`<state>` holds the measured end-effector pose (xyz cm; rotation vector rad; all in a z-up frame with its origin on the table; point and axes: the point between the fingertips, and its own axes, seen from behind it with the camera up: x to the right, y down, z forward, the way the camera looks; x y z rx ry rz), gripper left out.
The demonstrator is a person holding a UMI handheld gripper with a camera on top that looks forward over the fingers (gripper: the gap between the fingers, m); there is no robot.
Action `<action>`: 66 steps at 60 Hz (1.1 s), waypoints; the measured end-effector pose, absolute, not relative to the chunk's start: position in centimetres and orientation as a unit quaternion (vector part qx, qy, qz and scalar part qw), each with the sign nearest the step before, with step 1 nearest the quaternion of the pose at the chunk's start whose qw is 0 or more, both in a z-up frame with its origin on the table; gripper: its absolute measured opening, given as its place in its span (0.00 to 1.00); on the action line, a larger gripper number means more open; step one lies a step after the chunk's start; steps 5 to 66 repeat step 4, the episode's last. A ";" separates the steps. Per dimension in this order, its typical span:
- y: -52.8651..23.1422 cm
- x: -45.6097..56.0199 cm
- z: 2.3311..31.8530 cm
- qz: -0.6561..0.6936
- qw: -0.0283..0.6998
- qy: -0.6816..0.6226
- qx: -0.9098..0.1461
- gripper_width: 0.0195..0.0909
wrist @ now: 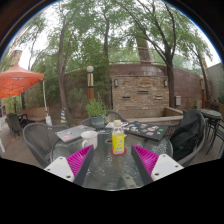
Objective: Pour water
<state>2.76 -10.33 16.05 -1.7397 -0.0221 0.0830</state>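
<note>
Magenta pads lined the inner faces of the two fingers of the gripper (113,160), which stood spread wide apart and held nothing, touching nothing that could be seen. Between them and just ahead, a small bottle (118,139) with a yellow label and a pale cap stood upright on a round glass table (110,172); the writing on its label was too small to read. Just beside the bottle, toward the left finger, sat a white cup (89,138). Flat papers or mats (72,132) lay on the tabletop beyond them. Dark chairs (186,137) ringed the table. Farther off, a potted plant (96,109) stood before a brick wall (139,93), an orange umbrella (17,80) rose past the left finger, and tall trees (110,35) spread overhead
</note>
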 end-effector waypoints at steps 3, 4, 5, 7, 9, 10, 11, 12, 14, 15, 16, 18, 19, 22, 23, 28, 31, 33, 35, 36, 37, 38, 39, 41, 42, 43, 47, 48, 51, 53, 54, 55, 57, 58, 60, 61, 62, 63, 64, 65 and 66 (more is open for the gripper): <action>-12.4 2.6 16.7 0.033 0.648 -0.011 -0.760 0.90; -12.9 2.5 16.8 0.032 0.650 -0.011 -0.759 0.90; -12.9 2.5 16.8 0.032 0.650 -0.011 -0.759 0.90; -12.9 2.5 16.8 0.032 0.650 -0.011 -0.759 0.90; -12.9 2.5 16.8 0.032 0.650 -0.011 -0.759 0.90; -12.9 2.5 16.8 0.032 0.650 -0.011 -0.759 0.90; -12.9 2.5 16.8 0.032 0.650 -0.011 -0.759 0.90; -12.9 2.5 16.8 0.032 0.650 -0.011 -0.759 0.90; -12.9 2.5 16.8 0.032 0.650 -0.011 -0.759 0.90; -12.9 2.5 16.8 0.032 0.650 -0.011 -0.759 0.90; -12.9 2.5 16.8 0.032 0.650 -0.011 -0.759 0.90; -12.9 2.5 16.8 0.032 0.650 -0.011 -0.759 0.90; -12.9 2.5 16.8 0.032 0.650 -0.011 -0.759 0.90; -12.9 2.5 16.8 0.032 0.650 -0.011 -0.759 0.90; -12.9 2.5 16.8 0.032 0.650 -0.011 -0.759 0.90; -12.9 2.5 16.8 0.032 0.650 -0.011 -0.759 0.90; -12.9 2.5 16.8 0.032 0.650 -0.011 -0.759 0.90; -12.9 2.5 16.8 0.032 0.650 -0.011 -0.759 0.90; -12.9 2.5 16.8 0.032 0.650 -0.011 -0.759 0.90; -12.9 2.5 16.8 0.032 0.650 -0.011 -0.759 0.90; -12.9 2.5 16.8 0.032 0.650 -0.011 -0.759 0.90; -12.9 2.5 16.8 0.032 0.650 -0.011 -0.759 0.90; -12.9 2.5 16.8 0.032 0.650 -0.011 -0.759 0.90; -12.9 2.5 16.8 0.032 0.650 -0.011 -0.759 0.90; -12.9 2.5 16.8 0.032 0.650 -0.011 -0.759 0.90; -12.9 2.5 16.8 0.032 0.650 -0.011 -0.759 0.90; -12.9 2.5 16.8 0.032 0.650 -0.011 -0.759 0.90; -12.9 2.5 16.8 0.032 0.650 -0.011 -0.759 0.90; -12.9 2.5 16.8 0.032 0.650 -0.011 -0.759 0.90; -12.9 2.5 16.8 0.032 0.650 -0.011 -0.759 0.90; -12.9 2.5 16.8 0.032 0.650 -0.011 -0.759 0.90; -12.9 2.5 16.8 0.032 0.650 -0.011 -0.759 0.90; -12.9 2.5 16.8 0.032 0.650 -0.011 -0.759 0.90; -12.9 2.5 16.8 0.032 0.650 -0.011 -0.759 0.90; -12.9 2.5 16.8 0.032 0.650 -0.011 -0.759 0.90; -12.9 2.5 16.8 0.032 0.650 -0.011 -0.759 0.90; -12.9 2.5 16.8 0.032 0.650 -0.011 -0.759 0.90; -12.9 2.5 16.8 0.032 0.650 -0.011 -0.759 0.90; -12.9 2.5 16.8 0.032 0.650 -0.011 -0.759 0.90; -12.9 2.5 16.8 0.032 0.650 -0.011 -0.759 0.90; -12.9 2.5 16.8 0.032 0.650 -0.011 -0.759 0.90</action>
